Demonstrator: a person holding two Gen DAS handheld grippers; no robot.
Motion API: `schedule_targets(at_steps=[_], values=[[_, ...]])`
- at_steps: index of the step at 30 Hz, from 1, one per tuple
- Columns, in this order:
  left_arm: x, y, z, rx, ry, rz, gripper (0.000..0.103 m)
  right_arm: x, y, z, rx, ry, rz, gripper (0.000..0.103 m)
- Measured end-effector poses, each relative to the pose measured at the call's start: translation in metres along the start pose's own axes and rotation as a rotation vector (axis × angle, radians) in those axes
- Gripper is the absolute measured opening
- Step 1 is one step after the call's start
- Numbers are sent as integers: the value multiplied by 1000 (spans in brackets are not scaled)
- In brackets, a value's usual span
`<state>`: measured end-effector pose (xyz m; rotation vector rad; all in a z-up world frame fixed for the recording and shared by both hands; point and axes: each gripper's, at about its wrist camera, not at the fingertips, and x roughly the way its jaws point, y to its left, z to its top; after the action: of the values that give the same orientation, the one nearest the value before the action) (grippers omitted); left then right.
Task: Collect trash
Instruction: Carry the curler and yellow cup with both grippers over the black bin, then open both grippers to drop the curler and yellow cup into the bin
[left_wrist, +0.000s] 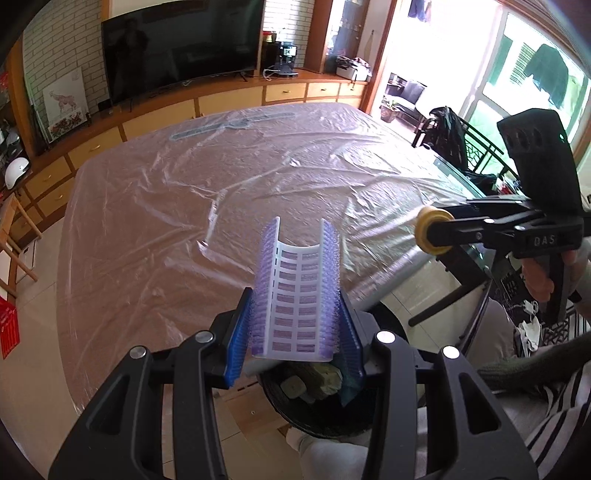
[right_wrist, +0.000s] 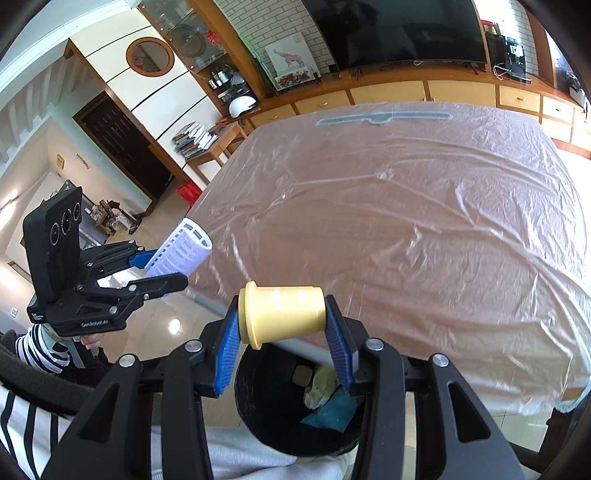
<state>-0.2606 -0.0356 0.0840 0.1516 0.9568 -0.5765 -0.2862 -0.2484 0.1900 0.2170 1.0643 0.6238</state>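
My left gripper (left_wrist: 295, 325) is shut on a curved white and purple plastic blister tray (left_wrist: 297, 295), held above the black trash bin (left_wrist: 280, 410). The tray also shows in the right wrist view (right_wrist: 181, 251). My right gripper (right_wrist: 282, 339) is shut on a pale yellow plastic cup (right_wrist: 282, 314), lying sideways between the blue pads, above the black bin (right_wrist: 251, 413). The bin holds crumpled paper and a blue scrap. The cup's rim shows in the left wrist view (left_wrist: 430, 230).
A large table (right_wrist: 406, 221) covered in wrinkled clear plastic sheet lies ahead of both grippers. A grey strip (right_wrist: 384, 118) lies at its far edge. A TV (left_wrist: 181, 44) and wooden cabinets line the far wall. A dark chair (left_wrist: 454, 136) stands right of the table.
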Motion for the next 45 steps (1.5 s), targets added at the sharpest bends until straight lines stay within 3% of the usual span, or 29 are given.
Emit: schedule_targets(at_steps=[20, 35, 45], values=[[21, -48, -50, 81, 160, -91, 45, 3, 6, -53, 11, 117, 7, 42], [72, -48, -79, 64, 282, -59, 44, 51, 8, -81, -41, 224, -53, 42], [94, -44, -86, 45, 309, -21, 44, 75, 0, -88, -17, 242, -96, 42]])
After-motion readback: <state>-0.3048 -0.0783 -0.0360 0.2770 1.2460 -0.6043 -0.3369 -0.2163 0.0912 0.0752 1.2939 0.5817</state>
